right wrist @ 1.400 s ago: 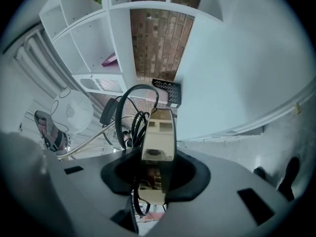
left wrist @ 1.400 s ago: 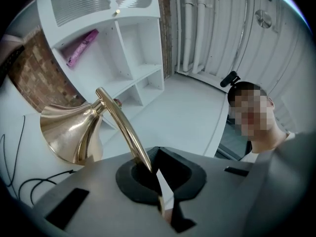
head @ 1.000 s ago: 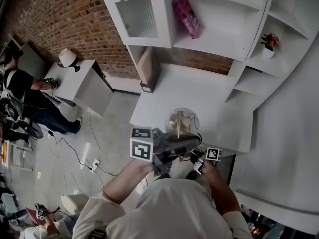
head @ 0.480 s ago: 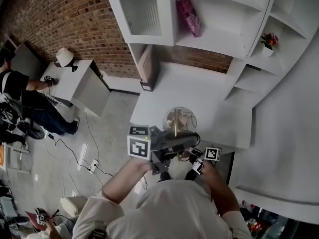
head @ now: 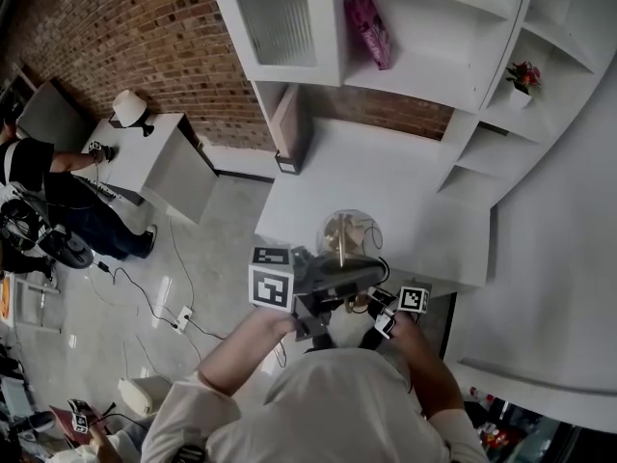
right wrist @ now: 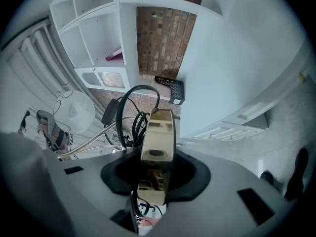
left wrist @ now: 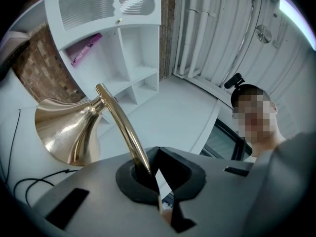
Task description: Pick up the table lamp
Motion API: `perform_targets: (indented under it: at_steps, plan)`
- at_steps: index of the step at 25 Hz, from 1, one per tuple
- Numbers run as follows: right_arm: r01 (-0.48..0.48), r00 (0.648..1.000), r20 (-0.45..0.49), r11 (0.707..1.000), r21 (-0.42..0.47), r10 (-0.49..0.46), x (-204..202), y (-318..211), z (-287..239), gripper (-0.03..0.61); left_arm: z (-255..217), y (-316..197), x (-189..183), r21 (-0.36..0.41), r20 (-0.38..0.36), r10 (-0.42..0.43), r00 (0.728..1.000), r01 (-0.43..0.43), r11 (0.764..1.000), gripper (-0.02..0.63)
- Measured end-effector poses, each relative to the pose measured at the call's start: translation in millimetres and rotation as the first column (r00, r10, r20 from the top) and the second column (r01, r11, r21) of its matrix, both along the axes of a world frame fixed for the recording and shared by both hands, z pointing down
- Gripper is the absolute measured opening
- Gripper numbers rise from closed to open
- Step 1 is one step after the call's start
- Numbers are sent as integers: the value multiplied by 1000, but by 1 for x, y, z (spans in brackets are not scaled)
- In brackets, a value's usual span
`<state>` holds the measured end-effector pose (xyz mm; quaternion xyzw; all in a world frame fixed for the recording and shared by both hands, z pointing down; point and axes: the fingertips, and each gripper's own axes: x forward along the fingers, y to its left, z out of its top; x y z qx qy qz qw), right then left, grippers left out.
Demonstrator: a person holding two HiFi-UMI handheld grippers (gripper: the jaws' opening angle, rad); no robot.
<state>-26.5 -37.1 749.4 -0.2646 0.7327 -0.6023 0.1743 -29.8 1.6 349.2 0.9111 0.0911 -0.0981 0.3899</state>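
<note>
The table lamp (head: 345, 239) hangs over the near edge of the white desk (head: 405, 177), carried between both grippers right in front of the person. The left gripper (left wrist: 148, 174) has its jaws fully closed on the thin brass stem (left wrist: 123, 132), low on its curve. That leaves the brass cone (left wrist: 64, 132) at the stem's top sticking out beyond the jaws towards the desk.

The right gripper (right wrist: 157, 169) is clamped on the blocky brass base (right wrist: 158, 132). Its jaws stand partway apart because the block between them is thick. The black cord (right wrist: 129, 113) is looped up just beside the base (probably gathered there so it does not trail across the desk).

Two holds make sense for this lamp. The base looks like the heavy end, and a grip on the slim stem alone would let the lamp swing. Neither gripper touches the glass globe (right wrist: 74, 110), the fragile part, which sits on the desk side of both.

The grippers cover the base in the head view, so I cannot be sure it is off the desk. The right gripper view shows the desk top well behind the base, so the lamp seems lifted. The shelf unit (head: 434, 75) on the far side of the desk is well apart from the lamp.
</note>
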Motion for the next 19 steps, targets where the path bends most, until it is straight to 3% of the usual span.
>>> perform_targets:
  at_steps: [4,7,11,14,19]
  plan:
    - [9,1000,-3,1000,15,-9,0,2,1,144,1,1,1,-6,0,-1,1000,1,1000,11]
    - [1,1000,-7,1000,-23,-1,2,5,5,144,2,2,3,-6,4,-1,1000,1,1000,11]
    - [18,1000,13,997,76,-19,1,0,-7,144,1,3,5,-5,6,1,1000,-1,1000,11]
    - [8,1000,11,1000,28,-8,5,2,-2,144,0,4,9,-1,8,-1,1000,1,1000,11]
    - [11,999,32,998,69,-13,10,-2,-8,144,2,5,14,5,13,-7,1000,7,1000,11]
